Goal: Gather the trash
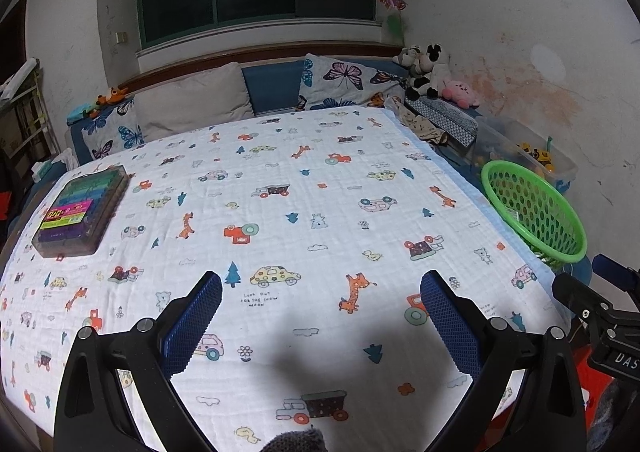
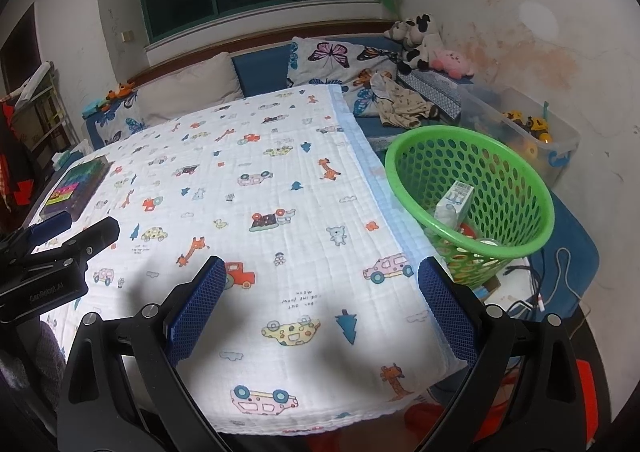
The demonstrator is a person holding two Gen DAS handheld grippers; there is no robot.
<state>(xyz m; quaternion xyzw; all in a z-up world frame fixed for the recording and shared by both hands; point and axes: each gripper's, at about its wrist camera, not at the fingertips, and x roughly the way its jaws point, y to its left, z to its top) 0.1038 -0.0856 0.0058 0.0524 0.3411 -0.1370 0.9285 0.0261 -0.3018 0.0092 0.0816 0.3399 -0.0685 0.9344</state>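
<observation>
Your white quilted blanket (image 1: 320,212), printed with cars, giraffes and trees, fills the middle of both views; one patch reads "LOOK OUT FOR THE SNOW MOON". At right of the right wrist frame you see the round green plastic basket (image 2: 472,188), its wall full of oval holes, tilted toward you. Inside it a small white carton (image 2: 454,204) leans on the wall, its print too small to read. At left in the left wrist frame lies a clear flat case (image 1: 80,208) of coloured sticks, label unreadable. Your left gripper (image 1: 320,316) and right gripper (image 2: 322,300) both stand wide apart, blue textured pads bare, holding nothing. The left gripper's body at the right wrist view's left edge reads "GenRobot.AI".
</observation>
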